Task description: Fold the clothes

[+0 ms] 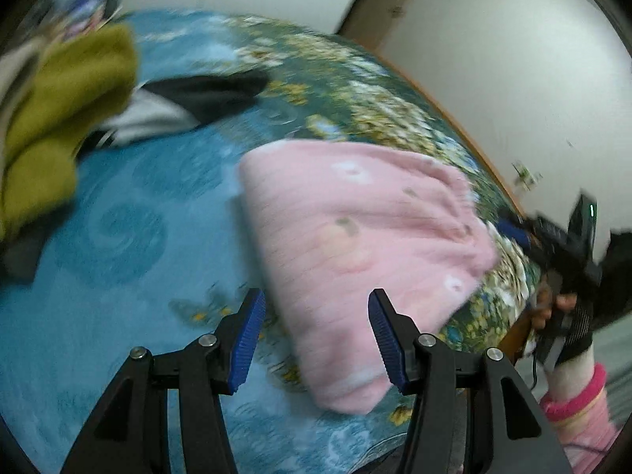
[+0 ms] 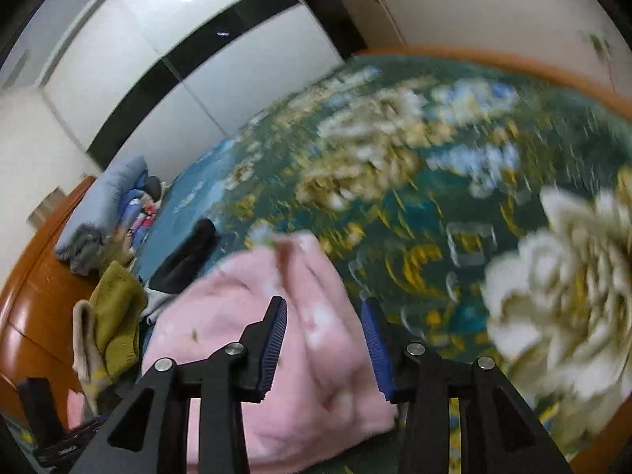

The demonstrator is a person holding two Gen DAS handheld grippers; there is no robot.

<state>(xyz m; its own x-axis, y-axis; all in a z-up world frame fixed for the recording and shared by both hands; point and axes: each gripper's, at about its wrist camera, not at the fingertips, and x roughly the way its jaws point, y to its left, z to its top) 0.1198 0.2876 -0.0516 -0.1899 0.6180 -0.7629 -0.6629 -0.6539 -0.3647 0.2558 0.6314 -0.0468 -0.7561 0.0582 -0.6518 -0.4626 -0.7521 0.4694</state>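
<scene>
Evidently the pink fleece garment (image 1: 355, 249) lies folded into a compact oblong on the bed (image 1: 130, 229), near its flowered edge. Both the left claw (image 1: 316, 339) and right claw (image 2: 324, 347) hang spread wide, gripping nothing. To finish well, I would press the bundle flat and square its edges before turning to the olive garment (image 1: 67, 114) in the pile. In the left view its long axis runs from near the claw away toward the wall, the rounded end farthest.
</scene>
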